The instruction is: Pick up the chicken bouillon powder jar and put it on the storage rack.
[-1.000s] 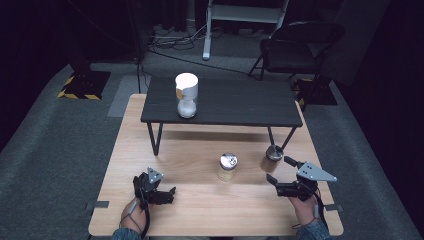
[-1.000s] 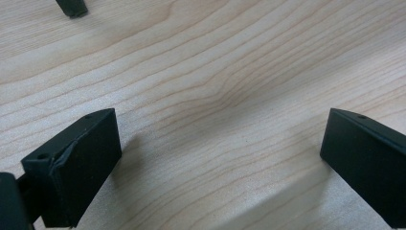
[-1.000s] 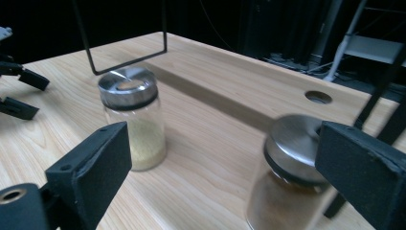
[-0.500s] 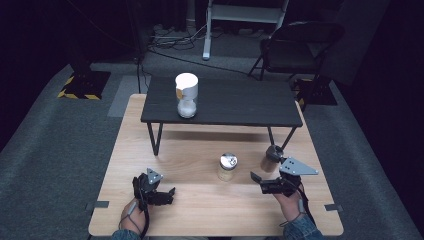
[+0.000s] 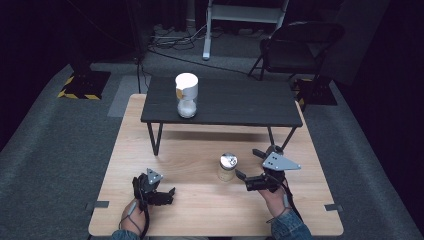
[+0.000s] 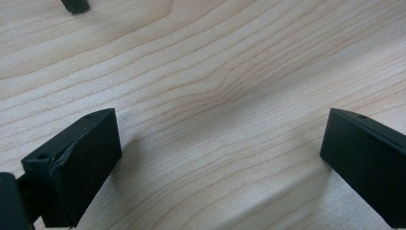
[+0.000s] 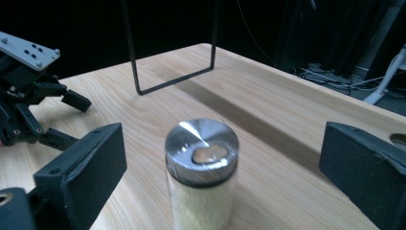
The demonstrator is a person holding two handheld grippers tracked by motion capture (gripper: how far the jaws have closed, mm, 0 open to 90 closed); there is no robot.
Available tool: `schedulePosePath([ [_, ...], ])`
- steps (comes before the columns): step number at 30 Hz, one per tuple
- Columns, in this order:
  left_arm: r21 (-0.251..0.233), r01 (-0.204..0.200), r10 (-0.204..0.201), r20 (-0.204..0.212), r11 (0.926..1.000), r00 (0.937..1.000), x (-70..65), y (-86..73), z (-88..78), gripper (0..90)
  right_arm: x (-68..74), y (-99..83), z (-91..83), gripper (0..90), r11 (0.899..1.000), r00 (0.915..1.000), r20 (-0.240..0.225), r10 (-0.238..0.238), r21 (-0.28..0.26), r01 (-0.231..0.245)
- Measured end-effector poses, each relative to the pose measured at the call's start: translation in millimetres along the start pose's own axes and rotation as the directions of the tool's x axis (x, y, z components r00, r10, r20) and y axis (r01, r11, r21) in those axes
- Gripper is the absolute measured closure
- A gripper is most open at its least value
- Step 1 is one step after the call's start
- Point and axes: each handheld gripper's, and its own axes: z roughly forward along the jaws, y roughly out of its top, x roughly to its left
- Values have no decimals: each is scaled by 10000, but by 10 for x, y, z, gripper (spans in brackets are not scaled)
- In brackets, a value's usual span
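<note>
A small jar [image 5: 228, 166] with a shiny metal lid and pale grains inside stands on the wooden table [image 5: 200, 210]. My right gripper [image 5: 247, 163] sits just right of it and points at it. In the right gripper view the jar [image 7: 202, 163] stands upright in the gap of my right gripper [image 7: 225, 160], and neither black pad touches it. Those jaws have just been opening. My left gripper [image 5: 167, 192] rests low at the table's front left, open, with bare wood between its pads [image 6: 76, 163]. A tall white-lidded jar [image 5: 186, 95] stands on the black low table [image 5: 235, 102].
The black low table stands on thin metal legs [image 7: 167, 48] across the back half of the wooden table. My left gripper [image 7: 28, 96] shows beyond the small jar in the right gripper view. A black chair [image 5: 300, 45] stands on the grey carpet behind.
My right gripper has moved left across the table towards the small jar, and its jaws now flank it. The left gripper has stayed put.
</note>
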Motion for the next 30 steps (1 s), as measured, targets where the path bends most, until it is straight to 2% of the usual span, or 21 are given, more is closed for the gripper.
schedulePosePath([
  [8, -21, 32, -32, -91, 10000, 10000, -21, -6, -3, 2, 51, 59, 141, 5, 10000, 9999, -144, -27, 6, 27],
  [18, -20, 87, -87, -97, 10000, 9999, -41, -10, -7, 2, 71, 50, 300, 0, 9998, 9993, -303, 223, -8, -223],
  [30, -19, 90, -91, -91, 10000, 9999, -40, -10, -7, 2, 128, -17, 459, 1, 9990, 9995, -95, 295, 330, -292],
])
